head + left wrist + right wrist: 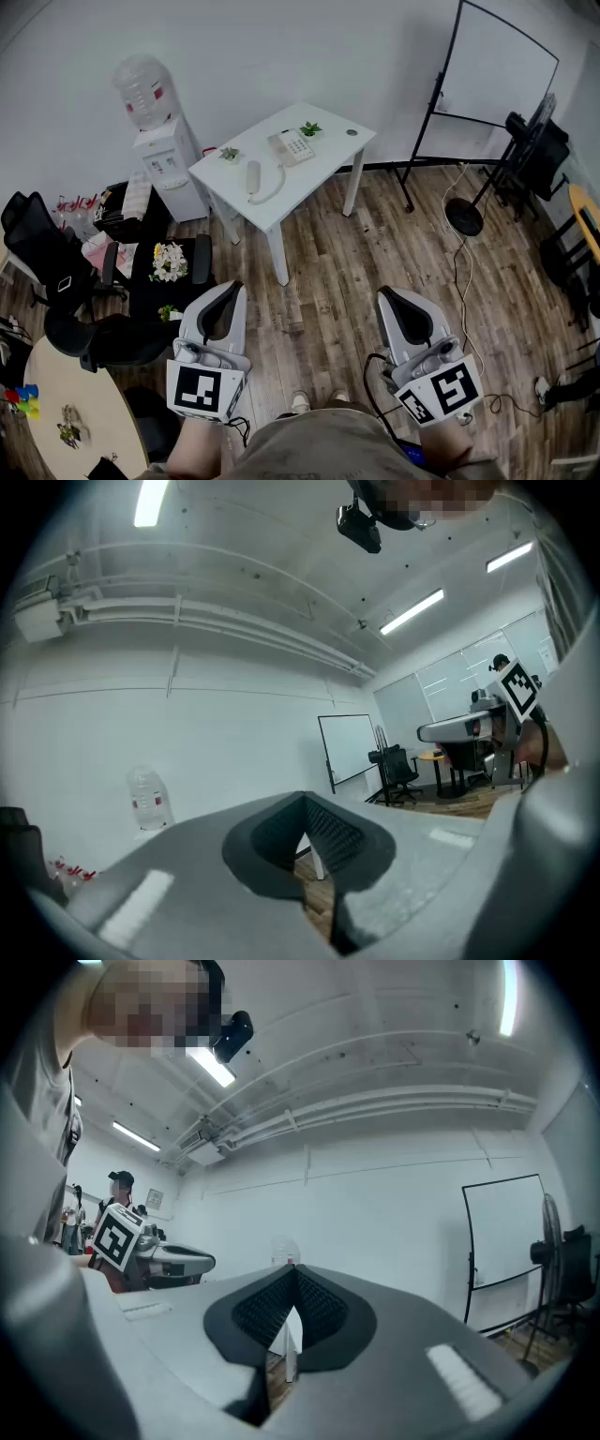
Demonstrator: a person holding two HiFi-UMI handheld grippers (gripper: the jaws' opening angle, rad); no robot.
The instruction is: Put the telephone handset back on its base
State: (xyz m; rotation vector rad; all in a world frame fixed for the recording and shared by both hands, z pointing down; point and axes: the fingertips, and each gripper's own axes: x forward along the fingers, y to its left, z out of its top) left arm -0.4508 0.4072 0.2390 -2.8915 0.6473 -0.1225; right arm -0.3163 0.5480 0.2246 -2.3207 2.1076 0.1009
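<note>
left gripper (232, 286), right gripper (385, 293), jaws together

Handset (253, 178) lies on table (326, 157), left of base (292, 147).

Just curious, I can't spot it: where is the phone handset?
In the head view, the handset lies on the white table, just left of its base and off it.

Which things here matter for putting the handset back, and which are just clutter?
For the job: handset, lying off its base on the white table; telephone base; left gripper and right gripper, both with fingers shut, empty.

Lying about: potted plants; water dispenser; whiteboard; office chair.
</note>
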